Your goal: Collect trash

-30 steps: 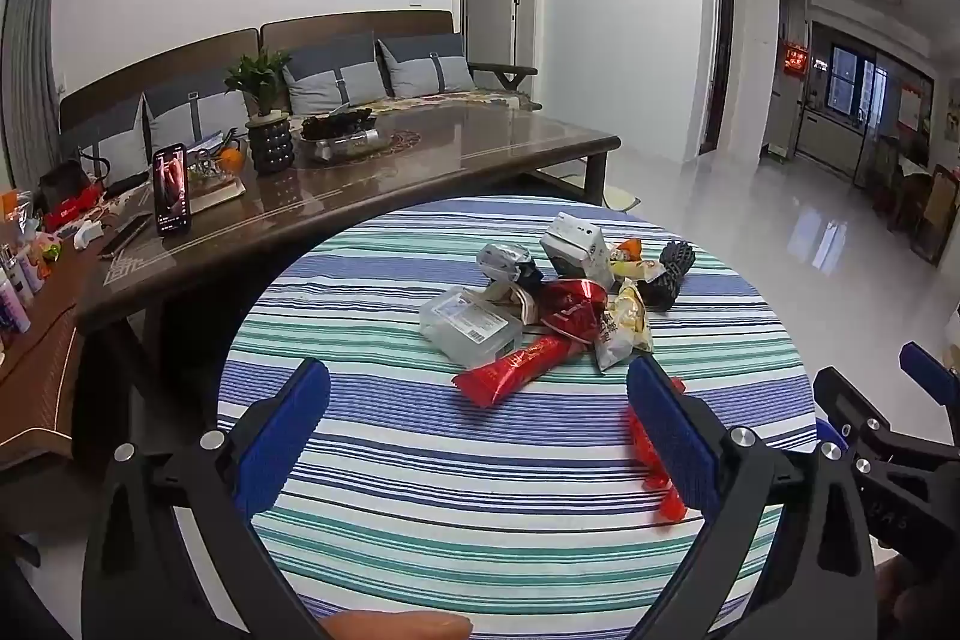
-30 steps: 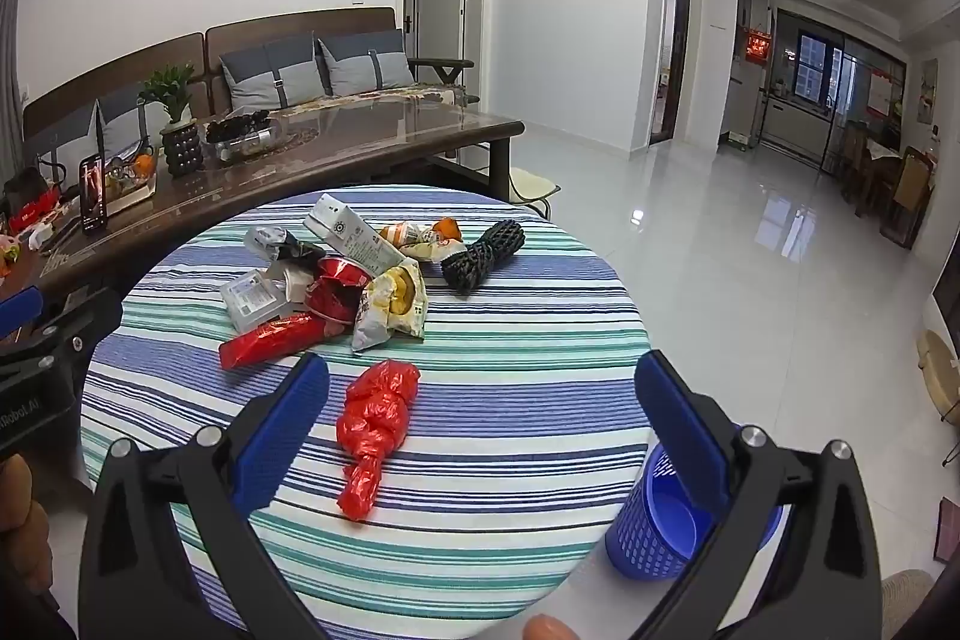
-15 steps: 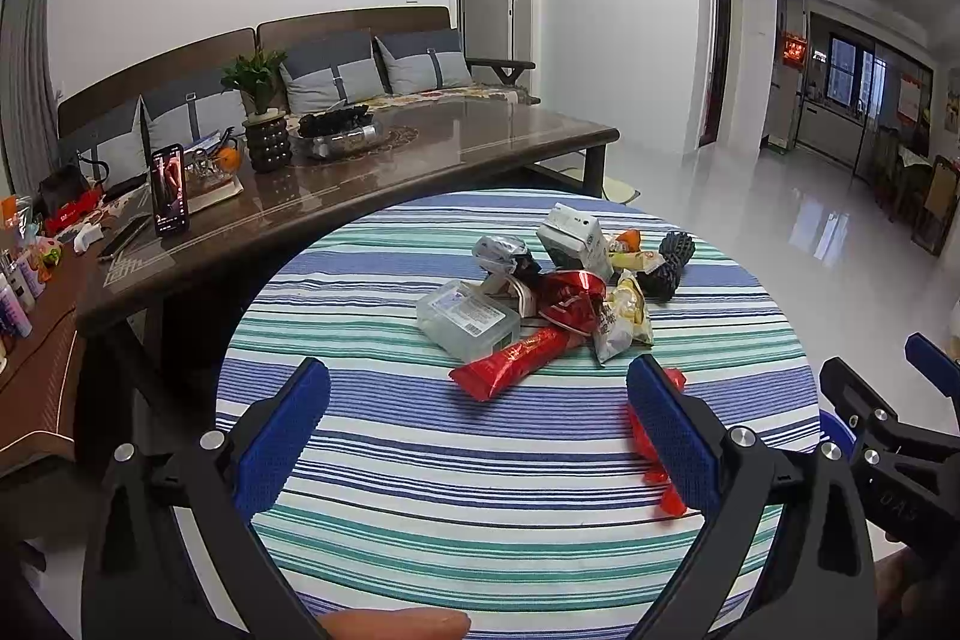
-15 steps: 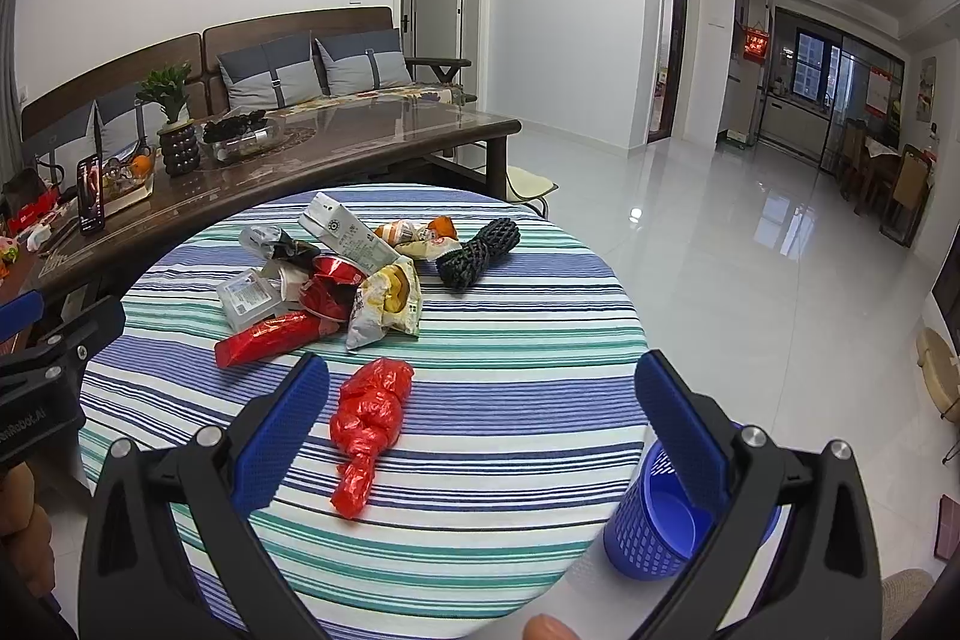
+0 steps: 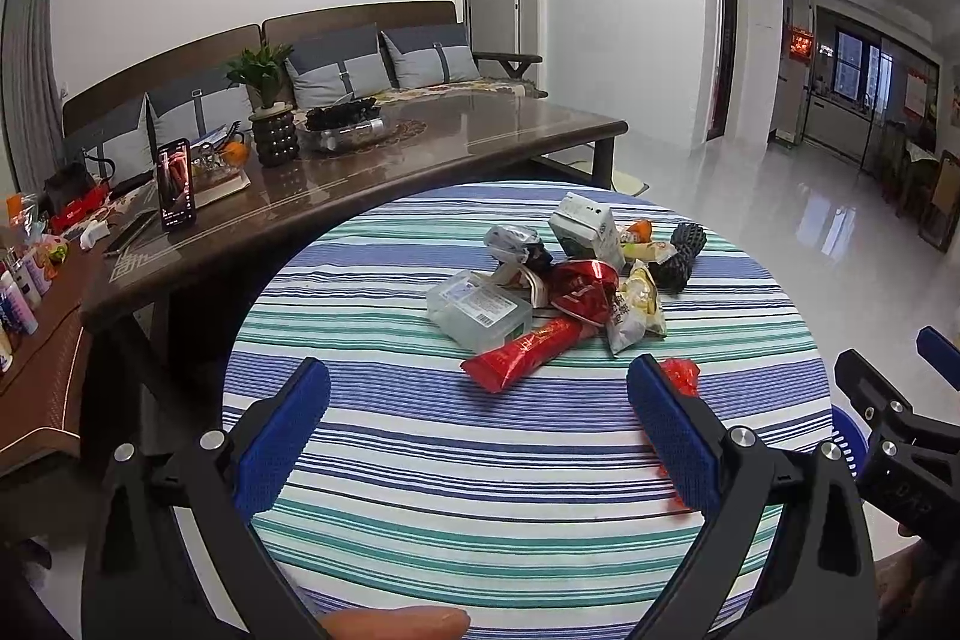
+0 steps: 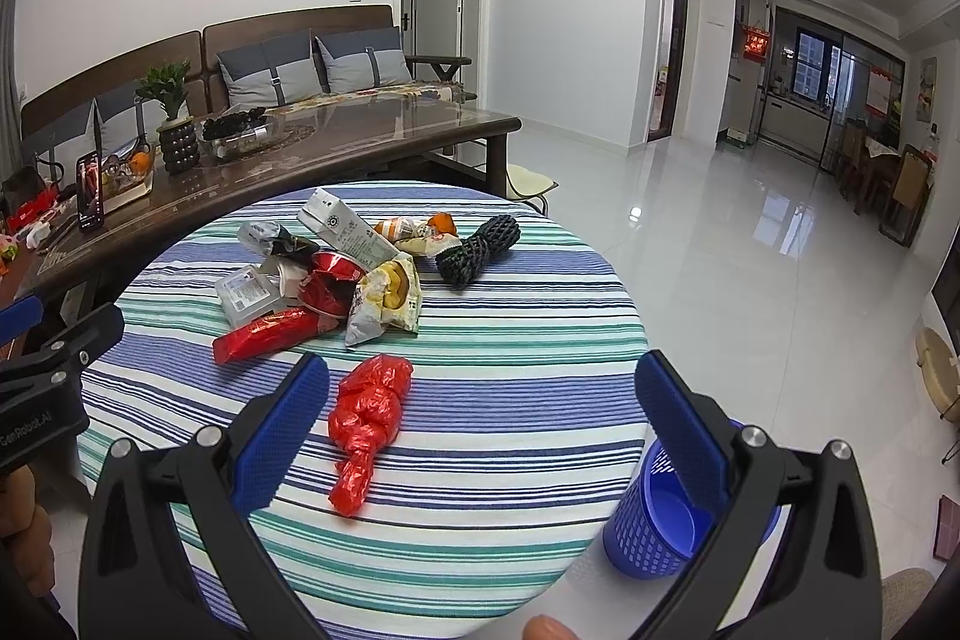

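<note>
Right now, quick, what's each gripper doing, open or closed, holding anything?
Left gripper: open, holding nothing, above the striped round table.
Right gripper: open, holding nothing, crumpled red plastic bag lying between its fingers' line of sight.

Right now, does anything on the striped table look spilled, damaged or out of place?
Nothing spilled. The trash sits in one loose pile; only the red plastic bag lies apart, nearer the right gripper. The blue basket stands upright beside the table, seemingly empty. Both grippers are open.

Both wrist views look forward from the near edge across the striped table point(image 5: 420, 460), sharing its trash pile point(image 6: 336, 274).
</note>
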The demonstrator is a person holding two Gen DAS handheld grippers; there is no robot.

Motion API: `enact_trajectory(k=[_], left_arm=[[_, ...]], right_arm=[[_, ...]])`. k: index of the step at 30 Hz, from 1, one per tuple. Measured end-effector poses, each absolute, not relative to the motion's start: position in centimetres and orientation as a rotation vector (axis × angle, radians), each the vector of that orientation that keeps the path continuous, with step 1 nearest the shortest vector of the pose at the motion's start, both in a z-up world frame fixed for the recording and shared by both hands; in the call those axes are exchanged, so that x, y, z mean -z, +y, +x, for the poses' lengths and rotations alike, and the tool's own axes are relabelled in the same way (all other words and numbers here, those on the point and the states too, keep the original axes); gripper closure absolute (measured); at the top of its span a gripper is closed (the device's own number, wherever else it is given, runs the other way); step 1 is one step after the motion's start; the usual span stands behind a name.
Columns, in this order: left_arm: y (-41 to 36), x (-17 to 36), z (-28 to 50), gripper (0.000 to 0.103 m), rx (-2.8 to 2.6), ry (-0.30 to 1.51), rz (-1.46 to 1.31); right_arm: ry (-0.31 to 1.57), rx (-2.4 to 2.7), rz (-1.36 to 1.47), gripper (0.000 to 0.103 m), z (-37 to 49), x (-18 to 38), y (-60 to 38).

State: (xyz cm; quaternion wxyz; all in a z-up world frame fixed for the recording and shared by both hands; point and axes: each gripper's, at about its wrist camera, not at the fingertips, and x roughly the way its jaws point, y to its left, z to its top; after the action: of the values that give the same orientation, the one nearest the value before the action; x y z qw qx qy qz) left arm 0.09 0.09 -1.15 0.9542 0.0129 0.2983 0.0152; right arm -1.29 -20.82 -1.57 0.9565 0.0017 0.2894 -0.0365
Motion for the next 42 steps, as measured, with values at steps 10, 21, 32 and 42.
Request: enact_trajectory(k=[10,21,32,42], left_arm=[[0.0,1.1,-0.3,0.005,-0.031,0.602,0.034],[0.1,1.4,-0.3,0.005,-0.029,0.605,0.036],[-0.3,1.8,-0.2,0.005,-0.027,0.616,0.050],[-0.4,2.4,0.2,0.005,-0.027,0.636,0.058]], right_arm=[[0.589,0.078,0.005,0.005,-1.3,1.6,-20.8],[0.585,0.086,-0.006,0.005,-1.8,1.6,-20.7],[0.590,0.086,-0.008,0.005,-1.8,1.9,-20.8],[0.608,0.085,-0.019,0.005,-1.5,2.5,-20.7]])
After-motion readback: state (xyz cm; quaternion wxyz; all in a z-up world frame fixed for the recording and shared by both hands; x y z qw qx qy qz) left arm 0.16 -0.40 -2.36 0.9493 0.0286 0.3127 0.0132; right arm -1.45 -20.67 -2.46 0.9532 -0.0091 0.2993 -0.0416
